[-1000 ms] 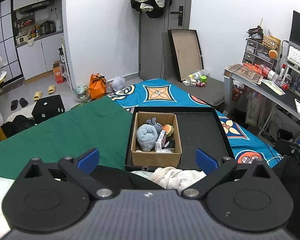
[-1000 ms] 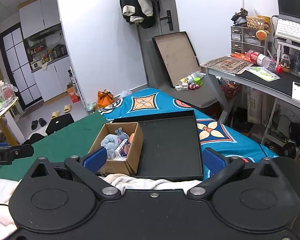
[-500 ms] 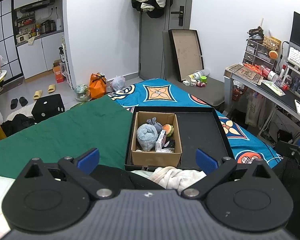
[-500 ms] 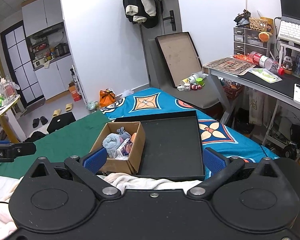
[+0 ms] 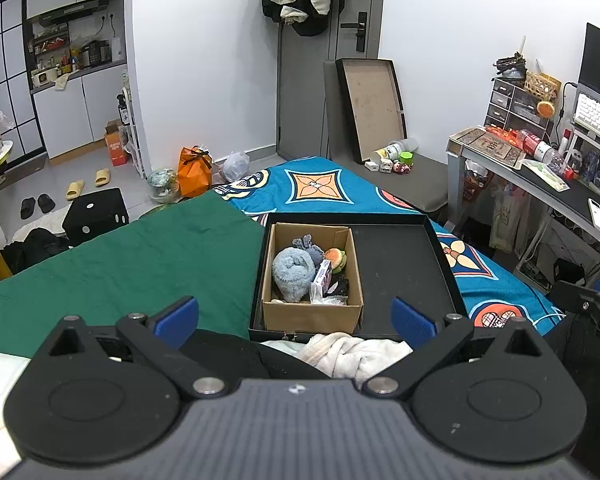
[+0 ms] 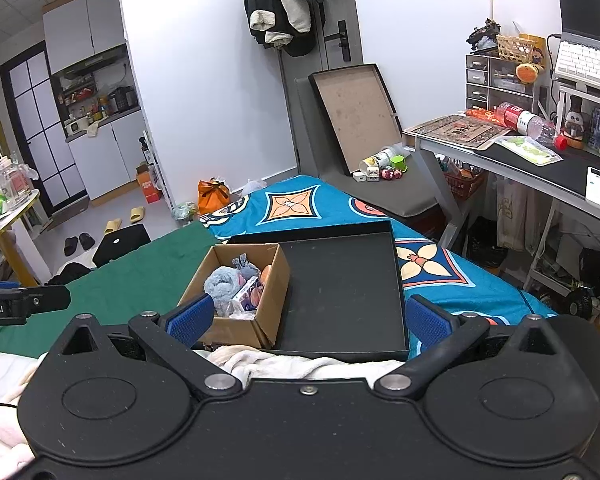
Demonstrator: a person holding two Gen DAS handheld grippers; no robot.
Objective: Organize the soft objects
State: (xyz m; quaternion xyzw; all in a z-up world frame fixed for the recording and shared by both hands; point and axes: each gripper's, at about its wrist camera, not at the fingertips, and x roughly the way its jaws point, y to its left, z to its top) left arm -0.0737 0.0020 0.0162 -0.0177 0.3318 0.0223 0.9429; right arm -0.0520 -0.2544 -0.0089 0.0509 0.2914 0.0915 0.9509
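Soft toys filled the cardboard box (image 5: 311,312), which sat in the left half of a shallow black tray (image 5: 404,264) on the bed. At the box's left lay a fuzzy, rounded blue plush (image 5: 293,274), with a smaller grey-blue plush (image 5: 309,245) behind it; to their right were a glossy printed packet (image 5: 323,273) and a small burger-shaped toy (image 5: 335,258). The tray's right half was bare and matte. Left of the tray spread a green cloth (image 5: 140,264), right of it a teal patterned cover (image 5: 324,184). A crumpled cream fleece (image 5: 352,350) lay against the tray's near edge. The left gripper (image 5: 295,318) hung spread wide and empty, the box just ahead between its blue ribbed pads. The right gripper (image 6: 309,318) was likewise released and empty, the box beyond its left pad.
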